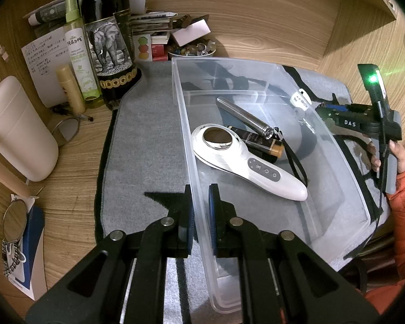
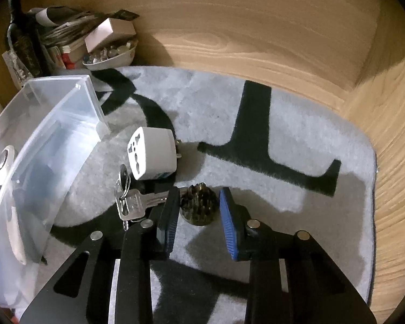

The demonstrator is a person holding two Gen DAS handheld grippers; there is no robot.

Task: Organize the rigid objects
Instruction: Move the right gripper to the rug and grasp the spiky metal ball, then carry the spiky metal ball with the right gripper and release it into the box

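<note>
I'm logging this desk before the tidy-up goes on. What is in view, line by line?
Bin: one, clear plastic, on the grey mat.
Handheld device: one, white, in the bin.
Metal tube: one, silver, in the bin.
Small dark bottle: one, gold cap, in the bin.
Plug adapter: one, white, on the mat beside the bin.
Keys: a bunch, silver, below the adapter.
Toothed metal disc: one, dark, on the mat.
Wine bottle: one, dark, elephant label, behind the mat.
Jug: one, white, at left.
Left tongs: shut on the bin's wall.
Right tongs: open around the disc.
</note>
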